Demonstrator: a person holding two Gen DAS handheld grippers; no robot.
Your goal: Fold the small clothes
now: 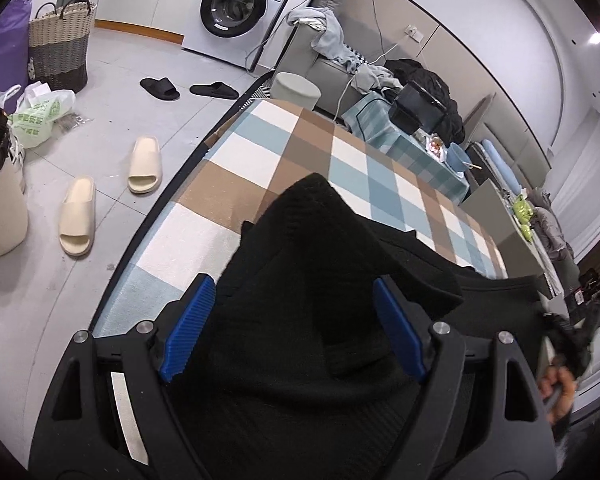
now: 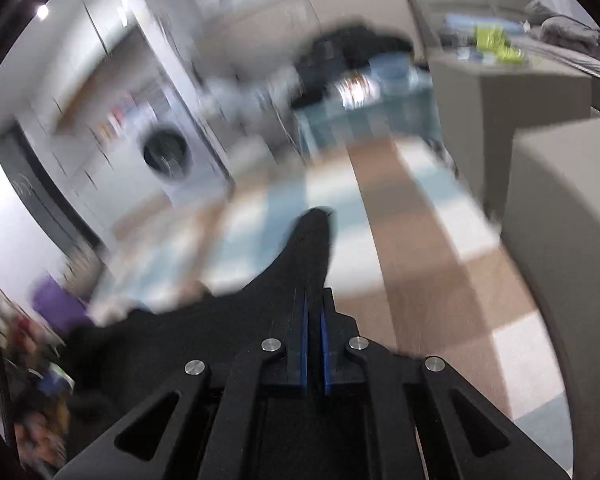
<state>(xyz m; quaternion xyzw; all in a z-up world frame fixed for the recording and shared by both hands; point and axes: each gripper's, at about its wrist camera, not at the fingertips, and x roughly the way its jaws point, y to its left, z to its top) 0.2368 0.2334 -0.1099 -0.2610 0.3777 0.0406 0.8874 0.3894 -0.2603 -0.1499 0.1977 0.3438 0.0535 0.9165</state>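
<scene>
left gripper (image 1: pixel 296 328) jaws wide apart, hovering over a black knit garment (image 1: pixel 312 248) that lies bunched on the checked rug (image 1: pixel 236 148); cloth sits between the blue pads (image 1: pixel 188 328) but they don't look to be pressing it, so nothing held on that side

right gripper (image 2: pixel 314 320) jaws together, pads nearly touching, and black fabric (image 2: pixel 300 256) runs out ahead of the tips and off to the left; looks clamped on an edge of the same garment, though the view is heavily blurred so how much cloth is in the pinch i can't tell

a hand (image 1: pixel 556 384) shows at the right edge of the left view, gripping the other tool

step, as i read it: early in the fold, right side has its corner, left side is lining up to take its own hold; garment not flat yet, one flap sticks up toward the far end, no neat fold visible

next move calls for: left jaws close on an edge or corner, not the thick middle bunch, then both pull apart to spread the piece flat on the rug before folding over; risk is grabbing more than one layer
</scene>
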